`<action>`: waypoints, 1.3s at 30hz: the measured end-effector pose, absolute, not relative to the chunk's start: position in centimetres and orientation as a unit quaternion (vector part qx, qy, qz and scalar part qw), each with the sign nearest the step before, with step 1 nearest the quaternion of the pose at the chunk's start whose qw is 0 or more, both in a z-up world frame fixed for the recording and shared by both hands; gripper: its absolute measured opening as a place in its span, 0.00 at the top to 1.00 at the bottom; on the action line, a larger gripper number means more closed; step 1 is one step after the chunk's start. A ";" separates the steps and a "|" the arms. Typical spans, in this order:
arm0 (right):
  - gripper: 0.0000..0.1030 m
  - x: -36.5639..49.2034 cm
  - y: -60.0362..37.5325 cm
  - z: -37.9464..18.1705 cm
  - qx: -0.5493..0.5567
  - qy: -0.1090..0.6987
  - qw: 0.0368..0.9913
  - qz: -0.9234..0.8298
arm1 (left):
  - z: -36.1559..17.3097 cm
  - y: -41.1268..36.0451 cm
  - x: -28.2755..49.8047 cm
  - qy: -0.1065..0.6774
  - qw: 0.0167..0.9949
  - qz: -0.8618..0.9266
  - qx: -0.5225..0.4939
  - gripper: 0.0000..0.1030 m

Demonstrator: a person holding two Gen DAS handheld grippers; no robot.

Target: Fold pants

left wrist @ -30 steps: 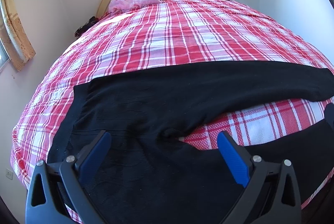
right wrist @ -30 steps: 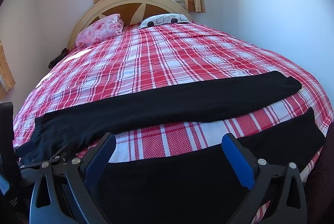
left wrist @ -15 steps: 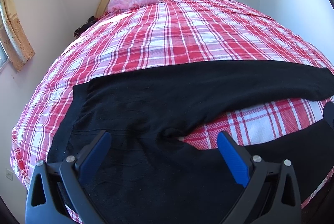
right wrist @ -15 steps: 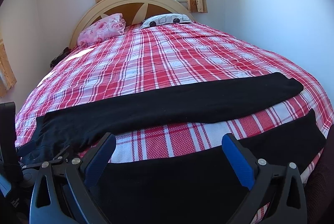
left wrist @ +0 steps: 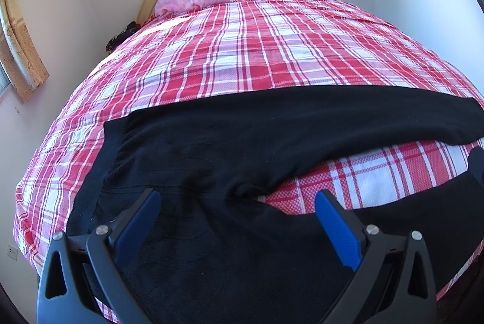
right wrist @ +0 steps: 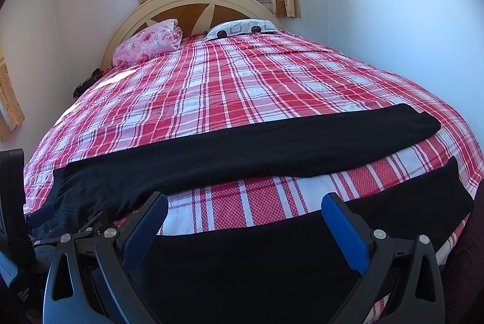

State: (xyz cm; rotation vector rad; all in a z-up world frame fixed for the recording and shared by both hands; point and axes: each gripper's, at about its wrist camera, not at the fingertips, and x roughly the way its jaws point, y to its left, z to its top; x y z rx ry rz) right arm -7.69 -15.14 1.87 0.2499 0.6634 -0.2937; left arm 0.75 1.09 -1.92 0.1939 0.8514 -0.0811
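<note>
the black pants (left wrist: 230, 148) lie spread flat across the lower half of each frame on the plaid bed (left wrist: 242, 58), legs apart, ready for folding. the left gripper (left wrist: 237, 203) and right gripper (right wrist: 245, 203) hover wide, empty.

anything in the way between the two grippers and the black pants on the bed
Nothing visible. The left gripper hangs open over the pants at the crotch; the right gripper hangs open over the near leg. Only bare plaid bedspread lies between the legs.
</note>
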 end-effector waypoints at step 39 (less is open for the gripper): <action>0.37 14.7 -8.5 -0.5 -0.034 0.447 0.885 0.126 | -3.8 11.2 9.8 0.456 0.887 0.047 0.053 0.00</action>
